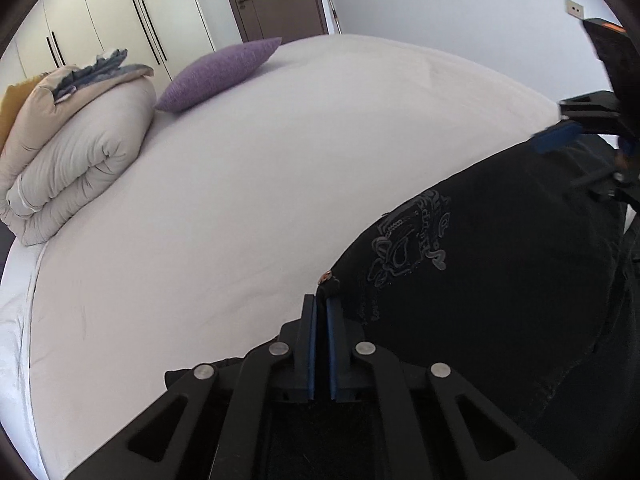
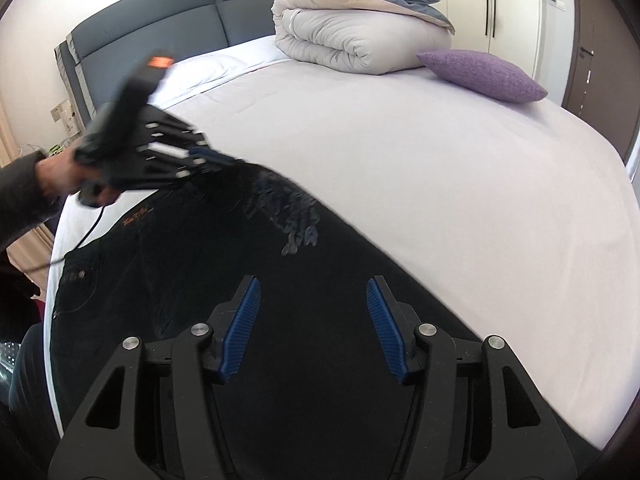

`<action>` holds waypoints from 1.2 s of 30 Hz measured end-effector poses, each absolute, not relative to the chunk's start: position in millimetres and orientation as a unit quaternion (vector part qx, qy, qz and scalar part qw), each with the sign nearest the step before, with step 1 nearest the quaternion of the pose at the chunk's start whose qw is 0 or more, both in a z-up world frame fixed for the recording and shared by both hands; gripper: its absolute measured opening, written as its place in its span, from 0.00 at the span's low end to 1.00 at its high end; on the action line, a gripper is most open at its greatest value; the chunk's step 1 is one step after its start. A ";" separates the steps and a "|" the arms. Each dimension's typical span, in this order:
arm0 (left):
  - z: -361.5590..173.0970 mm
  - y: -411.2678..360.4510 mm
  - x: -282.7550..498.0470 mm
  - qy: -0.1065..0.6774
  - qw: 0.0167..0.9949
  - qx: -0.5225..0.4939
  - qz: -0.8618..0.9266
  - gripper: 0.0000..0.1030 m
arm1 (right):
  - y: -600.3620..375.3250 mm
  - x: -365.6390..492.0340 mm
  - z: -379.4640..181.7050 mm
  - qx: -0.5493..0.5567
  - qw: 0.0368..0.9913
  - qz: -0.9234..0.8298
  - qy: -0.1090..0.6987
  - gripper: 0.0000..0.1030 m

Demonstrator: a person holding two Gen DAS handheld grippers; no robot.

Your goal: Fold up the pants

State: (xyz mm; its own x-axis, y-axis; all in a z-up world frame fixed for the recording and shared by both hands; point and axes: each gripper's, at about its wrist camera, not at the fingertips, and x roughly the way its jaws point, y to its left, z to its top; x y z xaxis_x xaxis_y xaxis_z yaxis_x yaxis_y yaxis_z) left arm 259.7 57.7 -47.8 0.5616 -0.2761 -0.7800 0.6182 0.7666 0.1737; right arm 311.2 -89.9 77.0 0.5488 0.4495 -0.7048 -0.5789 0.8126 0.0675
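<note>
Black pants [image 1: 500, 280] are spread on the near edge of a white bed [image 1: 240, 200]. The left gripper [image 1: 322, 316] is clamped on a fabric corner; the right gripper [image 2: 314, 326] is held apart above the cloth. Soft, limp denim is judged best pinched at edges. A grey print and orange script are unreadable

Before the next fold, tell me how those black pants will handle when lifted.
The black pants lie flat and follow the bed, so they'll probably droop wherever unsupported. The left gripper pinches one edge alone; the rest likely drags. The fabric looks thick like denim, so fairly heavy.
</note>
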 end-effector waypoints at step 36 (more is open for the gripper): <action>-63.2 145.9 97.6 0.393 0.873 0.181 -0.225 0.00 | 105.2 114.5 39.8 -0.324 0.808 0.356 0.339 0.03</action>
